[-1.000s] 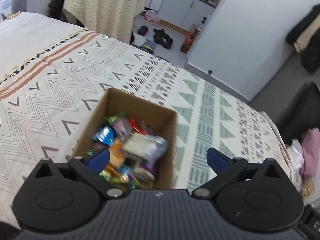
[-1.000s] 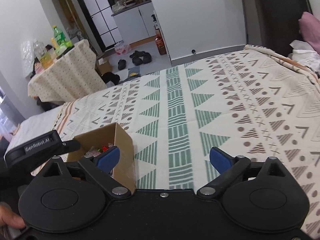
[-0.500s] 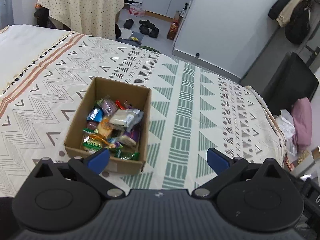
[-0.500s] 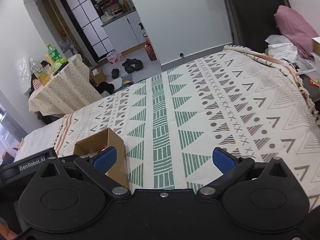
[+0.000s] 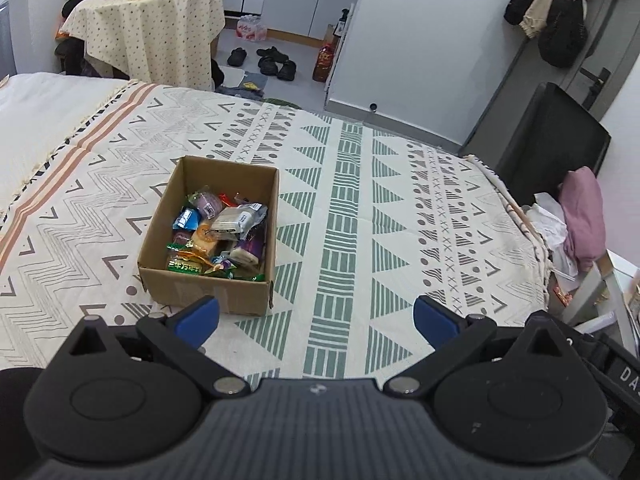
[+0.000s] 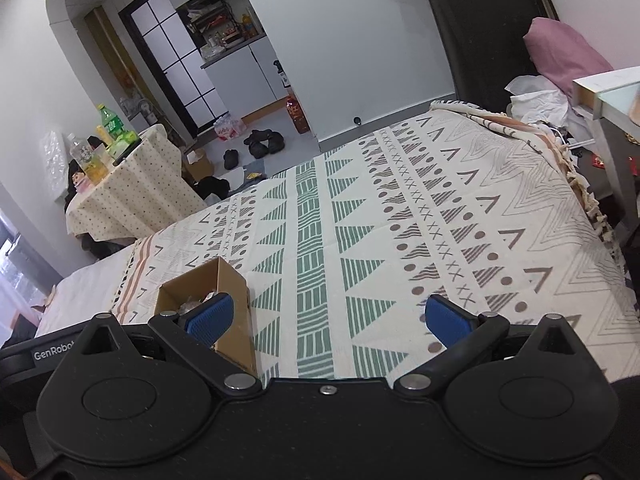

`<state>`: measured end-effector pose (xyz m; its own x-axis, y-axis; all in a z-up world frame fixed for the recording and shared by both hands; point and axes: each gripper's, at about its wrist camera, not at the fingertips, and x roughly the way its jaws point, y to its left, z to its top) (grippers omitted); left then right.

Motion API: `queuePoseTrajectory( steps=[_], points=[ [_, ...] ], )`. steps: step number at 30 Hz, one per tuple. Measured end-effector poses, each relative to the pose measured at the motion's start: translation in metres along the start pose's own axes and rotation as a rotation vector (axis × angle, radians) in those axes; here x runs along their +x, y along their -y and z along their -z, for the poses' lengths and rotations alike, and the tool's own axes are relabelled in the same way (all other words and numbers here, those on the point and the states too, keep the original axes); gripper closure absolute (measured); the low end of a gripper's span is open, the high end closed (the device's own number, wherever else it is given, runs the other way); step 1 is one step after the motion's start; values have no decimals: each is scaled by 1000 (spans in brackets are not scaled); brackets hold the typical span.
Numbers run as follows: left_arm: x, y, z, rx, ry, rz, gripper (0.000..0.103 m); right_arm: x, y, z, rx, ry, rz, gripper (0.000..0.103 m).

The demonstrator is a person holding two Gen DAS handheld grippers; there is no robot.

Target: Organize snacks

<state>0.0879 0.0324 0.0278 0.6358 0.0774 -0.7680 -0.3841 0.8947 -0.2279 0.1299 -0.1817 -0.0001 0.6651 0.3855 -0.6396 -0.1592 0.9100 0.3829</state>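
Box [image 5: 208, 236] sits on the bed [image 5: 360, 220], on the patterned blanket, at about 11 o'clock from the left gripper [image 5: 316, 320] in the left wrist view. Snacks [image 5: 218, 236] fill the box: mixed wrappers, a silver pack on top toward the 1 o'clock corner, a green pack at the near edge (labels too small to read). Box upright, top open.

Left gripper: fingers [image 5: 198, 318] spread wide, nothing between them, held above the bed just short of the box's near wall. Left blue pad overlaps the box's near edge in the view; contact cannot be told.

Right gripper [image 6: 326, 318]: fingers [image 6: 444, 320] also spread wide and empty, over bare blanket. In the right wrist view the box [image 6: 232, 280] is at 10 o'clock, partly hidden behind the left blue pad; part of the other gripper's black body shows at 9 o'clock.

Far off at 11 o'clock, a small counter [image 5: 160, 36] with a dotted cloth carries bottles [image 6: 112, 124]. Shoes [image 5: 272, 62] on the floor at 12 o'clock.
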Motion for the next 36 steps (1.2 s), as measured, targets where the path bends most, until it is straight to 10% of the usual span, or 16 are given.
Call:
queuePoseTrajectory(
  steps=[36],
  points=[
    [-88,-35,48,147,70,59,0,-82,-25,49,-48,39,29,0]
  ],
)
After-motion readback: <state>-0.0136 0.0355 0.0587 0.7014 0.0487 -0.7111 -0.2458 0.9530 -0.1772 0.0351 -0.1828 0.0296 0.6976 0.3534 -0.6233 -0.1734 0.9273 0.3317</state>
